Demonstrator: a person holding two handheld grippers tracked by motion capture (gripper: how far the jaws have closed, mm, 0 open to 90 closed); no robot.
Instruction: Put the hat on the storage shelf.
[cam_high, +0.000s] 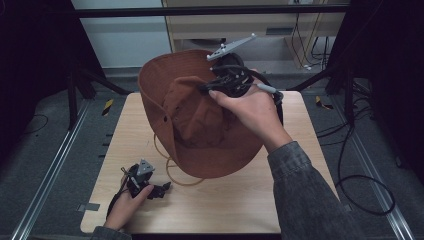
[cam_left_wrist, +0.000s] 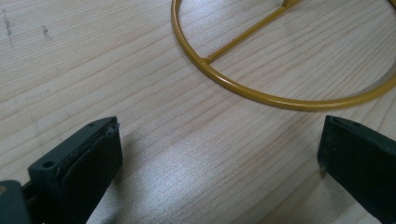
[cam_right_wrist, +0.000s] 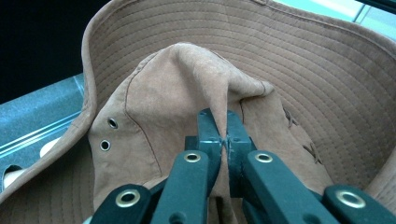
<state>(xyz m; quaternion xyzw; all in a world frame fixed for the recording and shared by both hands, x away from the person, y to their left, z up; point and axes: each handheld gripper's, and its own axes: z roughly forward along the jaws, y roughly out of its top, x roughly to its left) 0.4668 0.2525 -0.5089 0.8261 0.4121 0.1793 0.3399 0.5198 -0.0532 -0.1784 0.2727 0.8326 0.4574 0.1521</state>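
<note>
High view: I see the brown hat lifted over the far middle of the wooden table, brim tipped up toward the far side
Right gripper: I have its jaws pressed together, pinching a fold of the hat's crown; in the high view the gripper sits at the hat's far right, my hand wrapped round it
Left gripper: resting on the table just near-left of the hat, jaws spread with bare wood between them
Yellow wire ring: lying flat on the table under the hat's near edge, just beyond the left jaws, not touching them
Hat details: two metal eyelets left of the pinch, stitched rings round the brim
Writing: I can read no brand or label anywhere on the hat
</note>
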